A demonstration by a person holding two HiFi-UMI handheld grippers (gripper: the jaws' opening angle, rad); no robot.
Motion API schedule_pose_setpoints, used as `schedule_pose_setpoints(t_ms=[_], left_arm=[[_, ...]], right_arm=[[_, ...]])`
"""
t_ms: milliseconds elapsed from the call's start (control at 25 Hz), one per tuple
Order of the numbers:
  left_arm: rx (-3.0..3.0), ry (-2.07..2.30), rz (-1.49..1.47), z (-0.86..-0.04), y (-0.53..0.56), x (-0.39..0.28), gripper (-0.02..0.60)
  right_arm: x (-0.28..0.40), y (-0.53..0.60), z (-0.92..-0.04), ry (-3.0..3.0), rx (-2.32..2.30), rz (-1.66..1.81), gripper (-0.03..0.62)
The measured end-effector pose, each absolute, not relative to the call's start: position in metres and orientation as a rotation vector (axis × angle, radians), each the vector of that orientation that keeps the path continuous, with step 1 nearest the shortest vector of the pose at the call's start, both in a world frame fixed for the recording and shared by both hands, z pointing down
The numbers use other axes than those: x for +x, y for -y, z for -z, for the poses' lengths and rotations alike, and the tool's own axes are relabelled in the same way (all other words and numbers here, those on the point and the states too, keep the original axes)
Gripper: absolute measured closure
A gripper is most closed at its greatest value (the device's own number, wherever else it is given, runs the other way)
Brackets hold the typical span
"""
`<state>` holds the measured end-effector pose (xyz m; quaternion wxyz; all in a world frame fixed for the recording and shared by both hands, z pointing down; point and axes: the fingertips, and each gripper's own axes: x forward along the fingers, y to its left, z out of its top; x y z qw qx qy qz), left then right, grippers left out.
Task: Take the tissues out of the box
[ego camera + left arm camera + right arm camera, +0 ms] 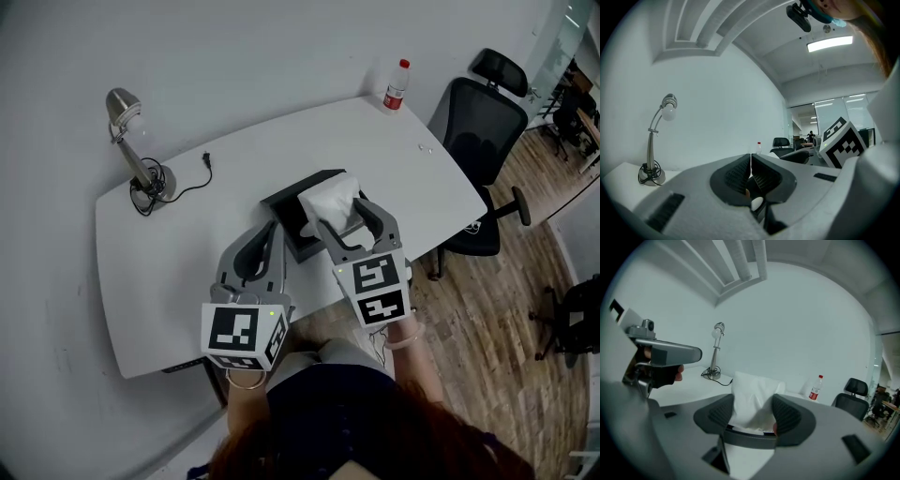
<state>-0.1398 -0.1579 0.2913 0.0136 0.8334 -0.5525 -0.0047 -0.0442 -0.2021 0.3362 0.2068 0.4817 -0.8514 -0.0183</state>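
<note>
A black tissue box [286,199] lies on the white table [169,272] near its front edge. A white tissue [328,202] stands up out of its top. My right gripper [342,214] straddles that tissue, and in the right gripper view the tissue [752,394] fills the gap between the wide-set pads of the right gripper [752,413], which is open. My left gripper [272,230] is shut with nothing in it, its tips beside the box's left end. In the left gripper view its pads [750,161] meet along a thin line.
A silver desk lamp [131,141] with a coiled black cord and loose plug [206,161] stands at the table's back left. A red-capped bottle [397,86] is at the far right corner. A black office chair [483,122] sits to the right, on wooden floor.
</note>
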Motion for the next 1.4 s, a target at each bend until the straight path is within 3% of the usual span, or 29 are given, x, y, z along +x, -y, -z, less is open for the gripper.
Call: schedule_pose_setpoints(t_ms=[1400], left_arm=[[2.530,1.875,-0.015,-0.279,0.075,-0.084,0.555]], right_arm=[[0.000,0.128,-0.303,2.580,1.304,0.105,0.317]])
